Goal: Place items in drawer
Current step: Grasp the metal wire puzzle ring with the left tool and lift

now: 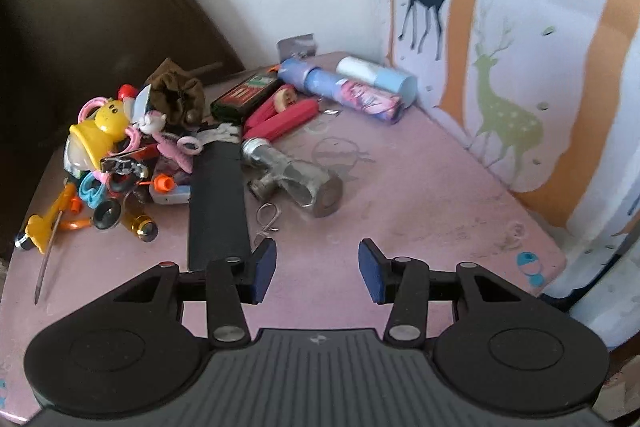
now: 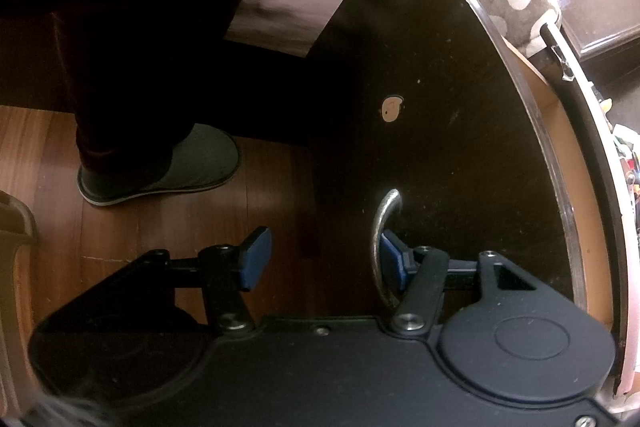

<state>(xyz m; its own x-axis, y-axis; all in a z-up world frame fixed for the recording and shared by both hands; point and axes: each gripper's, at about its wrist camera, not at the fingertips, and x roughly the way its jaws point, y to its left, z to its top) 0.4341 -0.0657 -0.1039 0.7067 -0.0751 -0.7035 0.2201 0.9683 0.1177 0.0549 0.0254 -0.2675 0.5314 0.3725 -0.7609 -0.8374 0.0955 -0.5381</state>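
In the left wrist view my left gripper [image 1: 317, 269] is open and empty, low over the pink tabletop [image 1: 420, 195]. Ahead lie a long black case [image 1: 218, 203], a metal valve fitting [image 1: 294, 177], a red folded item [image 1: 280, 119], a dark box [image 1: 244, 95], two blue tubes [image 1: 348, 87] and a heap of small toys [image 1: 112, 155]. In the right wrist view my right gripper [image 2: 320, 259] is open. Its right finger [image 2: 394, 259] sits behind the curved metal handle [image 2: 382, 239] of the dark drawer front [image 2: 440, 107]. The drawer stands slightly open, its wooden side [image 2: 560, 163] showing.
A deer-patterned curtain [image 1: 520, 47] hangs along the table's right side and a dark headboard [image 1: 80, 27] stands to the left. In the right wrist view a slippered foot [image 2: 172, 167] stands on the wood floor [image 2: 120, 227] left of the drawer.
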